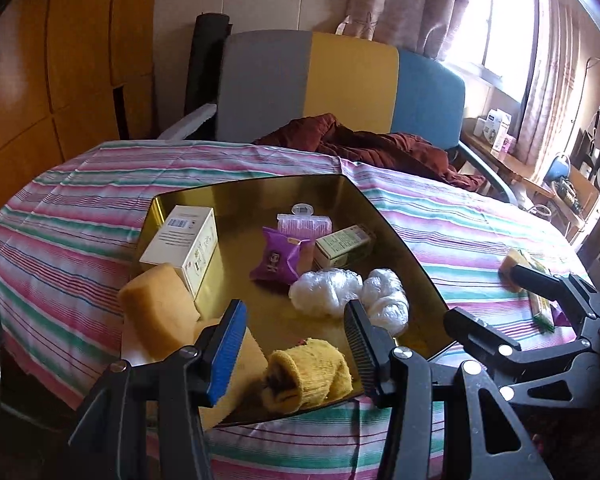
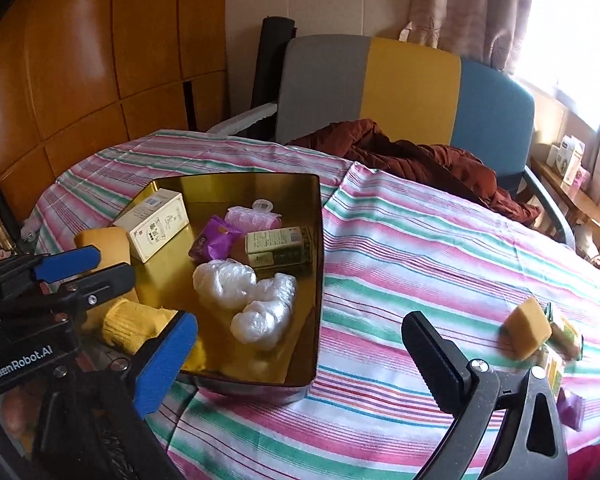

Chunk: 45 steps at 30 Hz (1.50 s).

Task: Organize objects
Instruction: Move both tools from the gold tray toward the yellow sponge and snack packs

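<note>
A gold tray [image 1: 400, 240] [image 2: 318, 260] sits on the striped tablecloth. It holds a white box [image 1: 184, 240] [image 2: 156, 224], a purple packet [image 1: 278, 258] [image 2: 216, 242], a green box [image 1: 342, 246] [image 2: 276, 246], two white plastic bundles [image 1: 326, 290] [image 2: 224, 280], a yellow sponge [image 1: 160, 312] [image 2: 104, 246] and a rolled yellow knit [image 1: 308, 376] [image 2: 130, 324]. My left gripper [image 1: 294, 350] [image 2: 82, 272] hovers just above the knit, partly open and empty. My right gripper [image 2: 300, 356] [image 1: 508, 304] stands wide open over the tray's near right corner, holding nothing.
Another sponge [image 2: 526, 328] [image 1: 510, 264], green packets [image 2: 566, 332] and a purple piece [image 2: 572, 408] lie on the cloth at the right. A grey, yellow and blue chair [image 2: 412, 84] with a brown garment [image 2: 420, 156] stands behind the table. Wooden panels [image 2: 100, 60] are at the left.
</note>
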{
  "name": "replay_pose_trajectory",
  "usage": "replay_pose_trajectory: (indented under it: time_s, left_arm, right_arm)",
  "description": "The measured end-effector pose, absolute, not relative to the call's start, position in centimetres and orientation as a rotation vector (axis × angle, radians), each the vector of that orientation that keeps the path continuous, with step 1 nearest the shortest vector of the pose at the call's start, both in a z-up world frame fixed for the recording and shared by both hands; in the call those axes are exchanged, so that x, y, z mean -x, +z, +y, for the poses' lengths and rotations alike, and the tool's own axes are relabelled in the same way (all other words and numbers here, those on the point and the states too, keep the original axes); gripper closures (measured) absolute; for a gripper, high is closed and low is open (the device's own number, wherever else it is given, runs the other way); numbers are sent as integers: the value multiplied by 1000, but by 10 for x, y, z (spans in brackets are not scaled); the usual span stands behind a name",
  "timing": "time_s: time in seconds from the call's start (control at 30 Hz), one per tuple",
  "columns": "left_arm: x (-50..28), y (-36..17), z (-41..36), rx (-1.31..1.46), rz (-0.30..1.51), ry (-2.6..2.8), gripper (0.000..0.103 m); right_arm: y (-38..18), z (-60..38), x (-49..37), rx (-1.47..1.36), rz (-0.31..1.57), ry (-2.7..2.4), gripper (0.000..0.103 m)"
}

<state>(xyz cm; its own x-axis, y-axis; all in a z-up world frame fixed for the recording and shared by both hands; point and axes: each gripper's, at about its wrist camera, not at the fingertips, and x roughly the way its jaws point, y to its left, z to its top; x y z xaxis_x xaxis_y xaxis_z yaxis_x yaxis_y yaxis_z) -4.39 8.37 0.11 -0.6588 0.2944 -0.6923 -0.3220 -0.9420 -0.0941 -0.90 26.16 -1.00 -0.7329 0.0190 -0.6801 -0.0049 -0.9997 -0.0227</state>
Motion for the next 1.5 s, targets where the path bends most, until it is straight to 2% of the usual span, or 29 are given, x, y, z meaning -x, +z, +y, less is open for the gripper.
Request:
replay_pose_trajectory:
  time_s: [0.73, 1.03, 1.4, 1.5]
  left_arm:
    - [28, -2, 112, 1066, 184, 2507, 52]
    - [28, 0, 124, 1046, 207, 2441, 48]
    - [31, 6, 164, 1012, 265, 2341, 46]
    - [29, 7, 182, 1005, 302, 2318, 46]
  right_arm:
    - [-16, 314, -3, 1138, 108, 2774, 0]
    - [2, 386, -18, 1064, 142, 2629, 0]
    - [29, 540, -84, 830, 406, 2254, 0]
    - [21, 574, -106, 776, 564, 2185, 0]
